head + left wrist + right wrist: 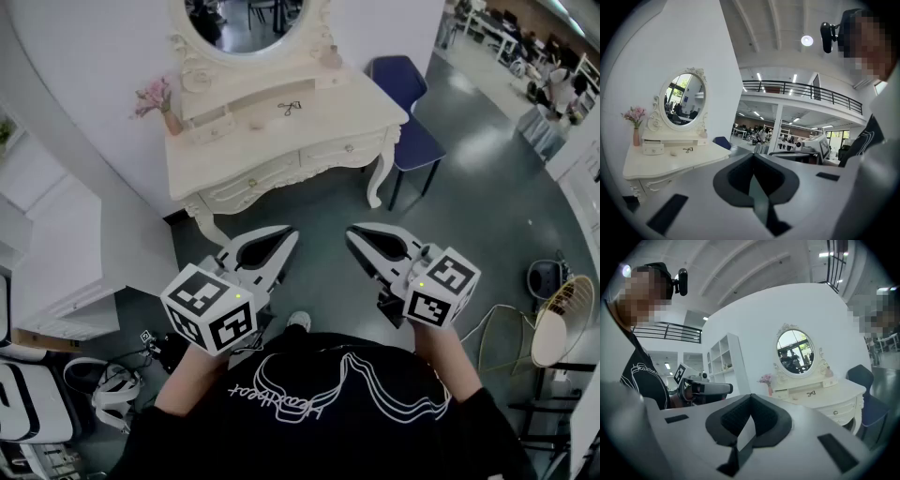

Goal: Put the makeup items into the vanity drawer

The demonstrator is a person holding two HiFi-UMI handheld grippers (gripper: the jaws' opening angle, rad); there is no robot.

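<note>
- The left gripper (pixel 277 247) is held low in front of the person's chest. Its jaws are pressed together with nothing between them, as the left gripper view (pixel 752 158) shows.
- The right gripper (pixel 368 246) is level with it and just beside it. Its jaws are also closed and empty (pixel 750 398).
- Both grippers point toward the vanity table (pixel 366 120), which stands well apart from them across a stretch of dark floor (pixel 469 187).
- On the tabletop lie a small dark wire item (pixel 289 108) and, near it, a small pale round item (pixel 255 123).
- The two front drawers (pixel 251 183) of the table are shut.
- At the back of the table stand an oval mirror (pixel 246 26) and, at its left end, a vase of pink flowers (pixel 157 101).
- A blue chair (pixel 405 89) stands just beside the table's right end.
</note>
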